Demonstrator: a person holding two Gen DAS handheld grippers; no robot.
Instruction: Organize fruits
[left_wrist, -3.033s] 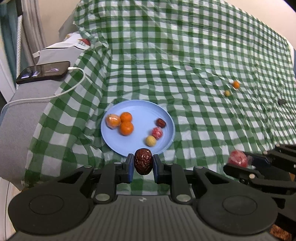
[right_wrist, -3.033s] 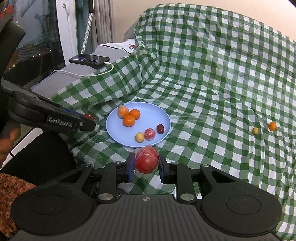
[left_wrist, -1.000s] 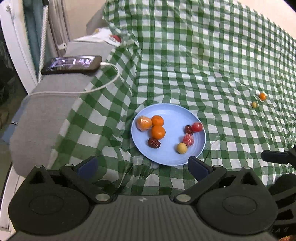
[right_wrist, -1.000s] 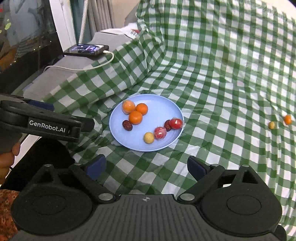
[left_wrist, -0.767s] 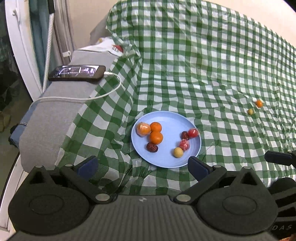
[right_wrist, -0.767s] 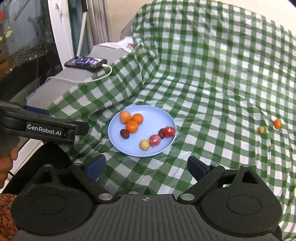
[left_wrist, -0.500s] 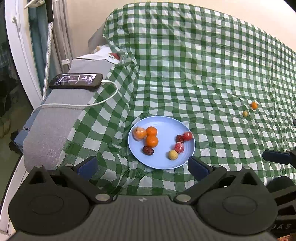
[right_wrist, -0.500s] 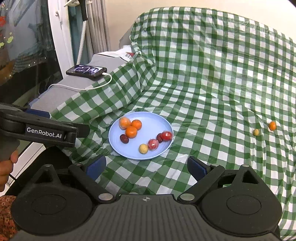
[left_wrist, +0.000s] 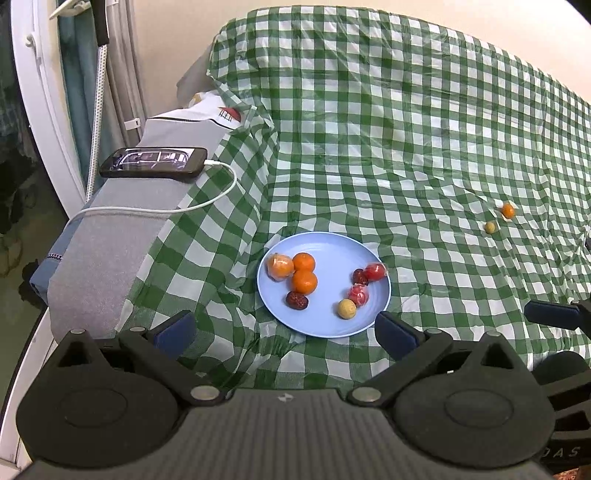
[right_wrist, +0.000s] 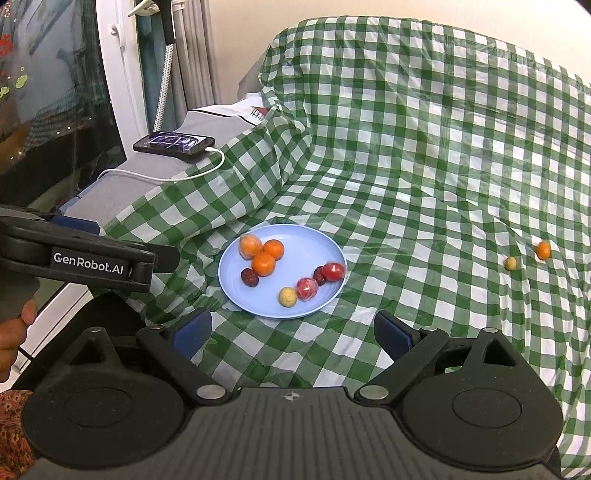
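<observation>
Both grippers empty, fruits on the blue plate (left_wrist: 325, 325)

The left gripper (left_wrist: 284, 328) and the right gripper (right_wrist: 291, 332) stand wide apart, holding nothing. Two small fruits (right_wrist: 511, 263) lie on the checked cloth (right_wrist: 424, 147), well apart from the plate.

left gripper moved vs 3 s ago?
Yes. The left gripper has backed away from the blue plate, which now sits farther ahead of it, and its jaws are open with no date held; the dark date lies on the plate.

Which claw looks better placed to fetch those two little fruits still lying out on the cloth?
Probably the right claw. It is open and empty, and the small orange fruit and yellow fruit lie off to its side. The left claw, also open, sits farther left by the plate.
</observation>
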